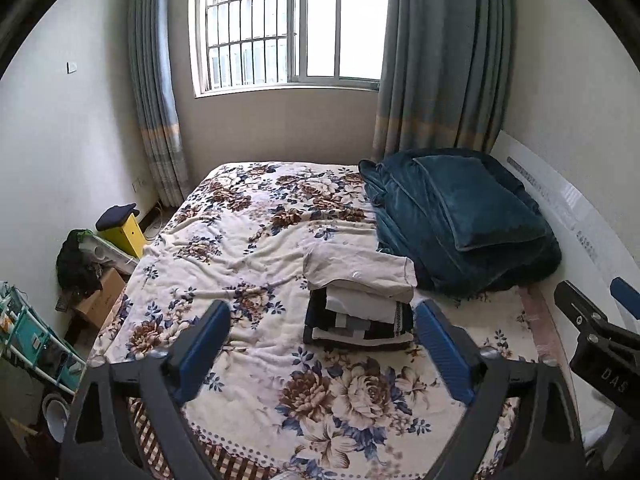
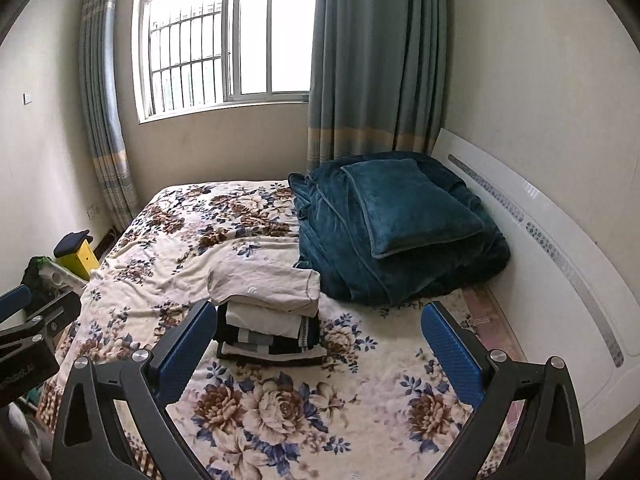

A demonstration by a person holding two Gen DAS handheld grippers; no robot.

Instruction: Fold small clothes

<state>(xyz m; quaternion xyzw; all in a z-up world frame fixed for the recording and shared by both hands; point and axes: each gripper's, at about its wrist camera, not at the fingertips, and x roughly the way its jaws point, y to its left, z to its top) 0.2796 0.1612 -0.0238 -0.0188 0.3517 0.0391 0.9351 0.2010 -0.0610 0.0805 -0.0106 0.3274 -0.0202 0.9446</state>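
Clothes, folded, sit in one stack (image 1: 358, 308) on the floral bedspread (image 1: 248, 248), roughly mid-bed. Top item: cream long-sleeved garment (image 1: 360, 272), one sleeve hanging over the stack's left side. Below it: white, grey and dark layers.

Left gripper (image 1: 322, 354): blue pads spread wide, nothing between them, held above the bedspread just short of the stack. Stack appears in the gap between the fingers, not touched.

Right gripper (image 2: 320, 354): also spread wide, empty, over the bedspread on the near side; stack lies ahead, closer to its left finger. No contact.

Each gripper shows at the edge of the other's view; they are side by side, apart.

Beyond the stack: teal blanket pile (image 1: 464, 220) with a matching pillow (image 2: 408, 206) on top, against the white headboard (image 2: 540, 216). Far wall: barred window (image 1: 288, 24), blue-grey curtains (image 1: 440, 56) either side. Floor, left of bed: yellow box (image 1: 124, 234), cardboard box (image 1: 100, 298).
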